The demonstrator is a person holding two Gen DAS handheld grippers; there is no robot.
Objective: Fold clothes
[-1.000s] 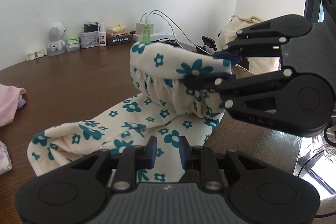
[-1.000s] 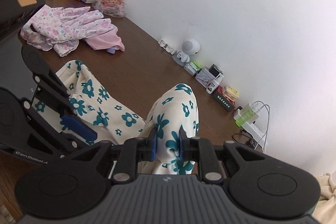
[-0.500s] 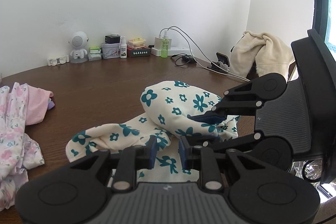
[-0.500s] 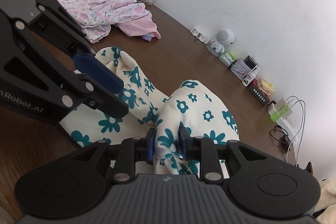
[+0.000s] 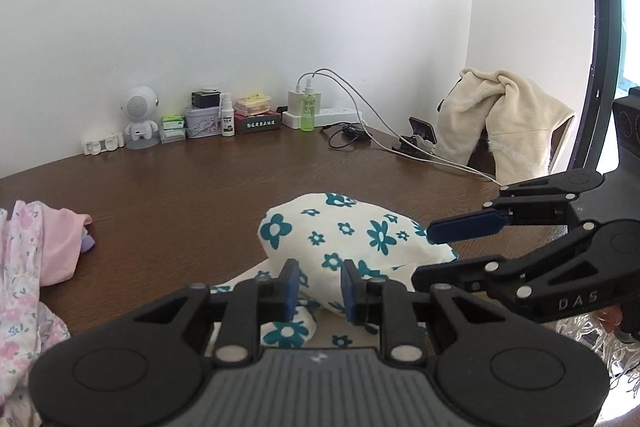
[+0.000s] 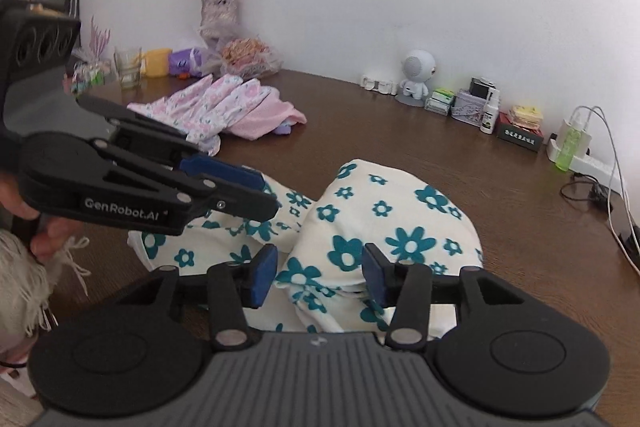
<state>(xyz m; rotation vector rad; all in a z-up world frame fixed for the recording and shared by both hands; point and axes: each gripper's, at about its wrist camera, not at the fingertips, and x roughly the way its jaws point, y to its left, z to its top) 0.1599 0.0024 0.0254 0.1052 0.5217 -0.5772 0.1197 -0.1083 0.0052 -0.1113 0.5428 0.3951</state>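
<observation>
Right gripper (image 6: 320,275) just opening – pads clear of floral garment (image 6: 384,215), left gripper (image 5: 316,285) narrow, empty

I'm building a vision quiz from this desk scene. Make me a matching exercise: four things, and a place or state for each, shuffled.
1 floral garment
2 green bottle
3 cream fleece
4 pink clothes

A draped beyond the table corner
B upright by the wall
C heaped near the flower vase
D crumpled mid-table

Pairs: 1-D, 2-B, 3-A, 4-C
</observation>
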